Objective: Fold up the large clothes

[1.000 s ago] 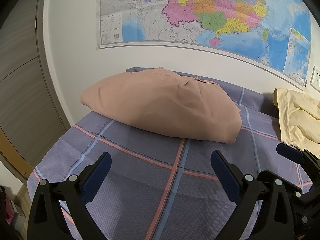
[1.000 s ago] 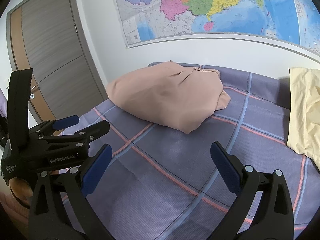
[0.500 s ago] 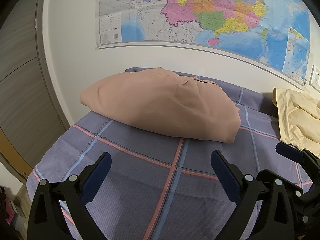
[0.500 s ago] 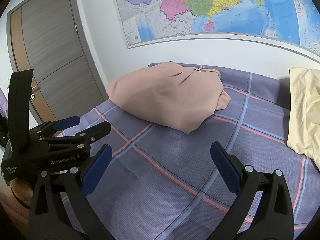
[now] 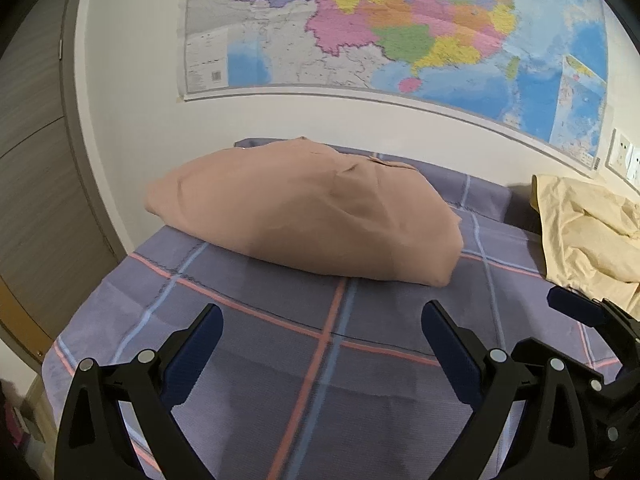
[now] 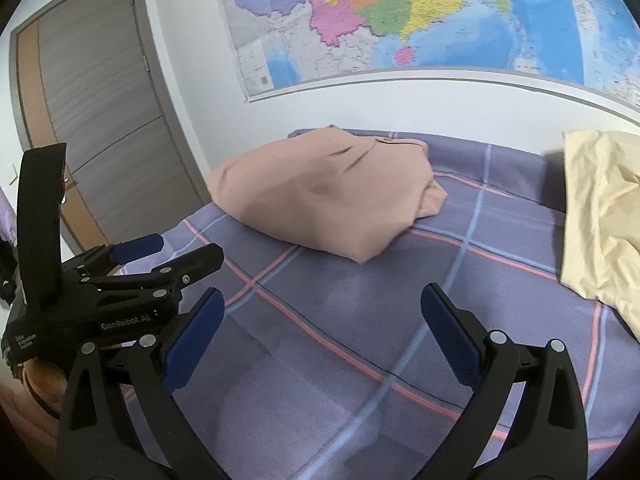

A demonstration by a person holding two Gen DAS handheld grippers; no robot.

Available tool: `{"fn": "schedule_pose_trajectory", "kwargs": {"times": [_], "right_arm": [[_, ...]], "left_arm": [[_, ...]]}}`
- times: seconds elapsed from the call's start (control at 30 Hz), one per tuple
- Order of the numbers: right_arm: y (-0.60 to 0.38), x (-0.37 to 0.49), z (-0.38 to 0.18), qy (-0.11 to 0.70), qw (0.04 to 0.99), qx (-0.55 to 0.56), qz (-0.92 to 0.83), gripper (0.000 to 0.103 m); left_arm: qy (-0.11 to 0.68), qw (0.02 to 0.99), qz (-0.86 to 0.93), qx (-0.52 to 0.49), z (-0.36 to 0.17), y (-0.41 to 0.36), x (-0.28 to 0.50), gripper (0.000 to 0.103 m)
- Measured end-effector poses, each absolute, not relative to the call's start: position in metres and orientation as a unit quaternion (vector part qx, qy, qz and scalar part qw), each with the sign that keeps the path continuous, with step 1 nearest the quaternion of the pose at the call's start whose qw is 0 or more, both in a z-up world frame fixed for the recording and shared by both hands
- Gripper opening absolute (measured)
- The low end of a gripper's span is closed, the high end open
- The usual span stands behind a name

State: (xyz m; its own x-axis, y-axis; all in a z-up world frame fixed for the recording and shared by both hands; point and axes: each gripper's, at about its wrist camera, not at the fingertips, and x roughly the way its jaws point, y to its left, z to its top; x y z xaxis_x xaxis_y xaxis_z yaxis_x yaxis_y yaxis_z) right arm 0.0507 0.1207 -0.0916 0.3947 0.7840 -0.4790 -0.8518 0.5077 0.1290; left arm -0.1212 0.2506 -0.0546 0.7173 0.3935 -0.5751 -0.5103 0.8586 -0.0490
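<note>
A bed covered by a purple plaid sheet (image 5: 280,380) fills the lower frame under a wall map (image 5: 400,28). A folded pinkish-tan garment (image 5: 304,208) lies across the middle, long axis running left to right, well ahead of both tools. A rumpled pale yellow garment (image 6: 600,216) sits at the right edge, nearer the right gripper (image 6: 320,320). The left gripper (image 5: 320,332) and the right one both hover low over bare sheet, fingers spread wide, holding nothing.

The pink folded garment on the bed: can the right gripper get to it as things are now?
Probably yes. The right gripper is open and empty, and only bare checked sheet lies between it and the pink garment.
</note>
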Motion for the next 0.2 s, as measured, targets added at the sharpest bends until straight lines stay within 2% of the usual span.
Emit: {"fn": "schedule_pose_trajectory", "kwargs": {"times": [0.2], "right_arm": [[0.094,0.057,-0.095,0.254,0.849,-0.051,0.461,0.097]], "left_arm": [[0.300,0.927,0.200,-0.100,-0.062,0.226,-0.105,0.096]]}}
